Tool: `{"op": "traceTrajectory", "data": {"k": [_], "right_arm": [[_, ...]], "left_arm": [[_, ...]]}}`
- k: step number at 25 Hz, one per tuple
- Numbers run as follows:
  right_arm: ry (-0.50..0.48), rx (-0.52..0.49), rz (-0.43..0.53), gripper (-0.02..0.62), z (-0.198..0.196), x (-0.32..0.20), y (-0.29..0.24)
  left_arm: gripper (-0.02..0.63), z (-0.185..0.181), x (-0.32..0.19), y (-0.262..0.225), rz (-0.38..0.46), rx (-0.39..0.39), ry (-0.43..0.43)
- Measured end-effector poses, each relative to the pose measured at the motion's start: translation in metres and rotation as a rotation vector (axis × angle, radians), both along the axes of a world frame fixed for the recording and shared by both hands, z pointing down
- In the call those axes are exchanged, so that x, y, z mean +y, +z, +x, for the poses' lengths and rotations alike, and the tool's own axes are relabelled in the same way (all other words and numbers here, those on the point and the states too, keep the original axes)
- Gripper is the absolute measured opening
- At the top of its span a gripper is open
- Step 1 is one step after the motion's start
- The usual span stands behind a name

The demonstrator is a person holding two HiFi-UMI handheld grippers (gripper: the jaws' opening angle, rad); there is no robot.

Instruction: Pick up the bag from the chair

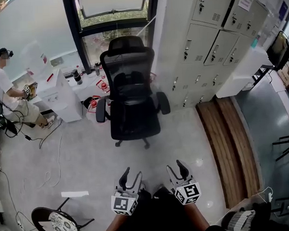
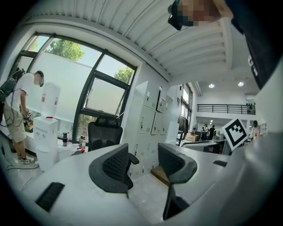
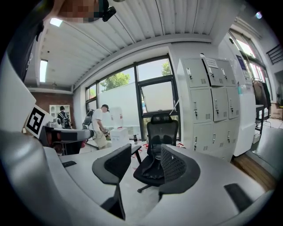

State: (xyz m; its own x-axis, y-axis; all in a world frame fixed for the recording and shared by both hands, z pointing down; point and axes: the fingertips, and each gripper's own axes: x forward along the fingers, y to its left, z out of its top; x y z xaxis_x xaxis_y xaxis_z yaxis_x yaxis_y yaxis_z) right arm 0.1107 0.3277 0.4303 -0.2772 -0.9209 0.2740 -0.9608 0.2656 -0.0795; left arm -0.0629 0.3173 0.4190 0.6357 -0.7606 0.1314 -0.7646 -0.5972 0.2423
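A black office chair (image 1: 131, 65) stands in front of the window, facing me. A dark bag (image 1: 130, 92) lies slumped on its seat against the backrest. My left gripper (image 1: 131, 178) and right gripper (image 1: 177, 172) hover side by side low in the head view, well short of the chair, both open and empty. In the right gripper view the chair (image 3: 162, 130) and the bag (image 3: 152, 165) show between and behind the spread jaws of the right gripper (image 3: 146, 161). The left gripper (image 2: 143, 161) points right of the chair (image 2: 104, 134), toward the lockers.
Grey lockers (image 1: 213, 44) line the wall right of the chair, with a wooden strip (image 1: 228, 143) on the floor in front of them. A person (image 1: 6, 94) stands at the far left by a white water dispenser (image 1: 58, 92). Cables (image 1: 46, 140) trail on the floor; a stool (image 1: 58, 222) stands at lower left.
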Motion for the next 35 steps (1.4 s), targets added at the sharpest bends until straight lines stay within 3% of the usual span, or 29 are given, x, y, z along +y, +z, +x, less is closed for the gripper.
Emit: {"op": "traceTrajectory", "data": {"k": [15, 25, 35], "right_arm": [[-0.118, -0.013, -0.031, 0.186, -0.021, -0.152, 0.028], [-0.194, -0.054, -0.016, 0.186, 0.005, -0.285, 0.028], [-0.174, -0.027, -0.062, 0.186, 0.026, -0.353, 0.047]], "left_arm": [[0.195, -0.04, -0.135, 0.022, -0.031, -0.032, -0.16], [0.198, -0.019, -0.257, 0.008, -0.042, -0.075, -0.2], [0.199, 0.003, -0.325, 0.017, -0.069, -0.091, -0.181]]}}
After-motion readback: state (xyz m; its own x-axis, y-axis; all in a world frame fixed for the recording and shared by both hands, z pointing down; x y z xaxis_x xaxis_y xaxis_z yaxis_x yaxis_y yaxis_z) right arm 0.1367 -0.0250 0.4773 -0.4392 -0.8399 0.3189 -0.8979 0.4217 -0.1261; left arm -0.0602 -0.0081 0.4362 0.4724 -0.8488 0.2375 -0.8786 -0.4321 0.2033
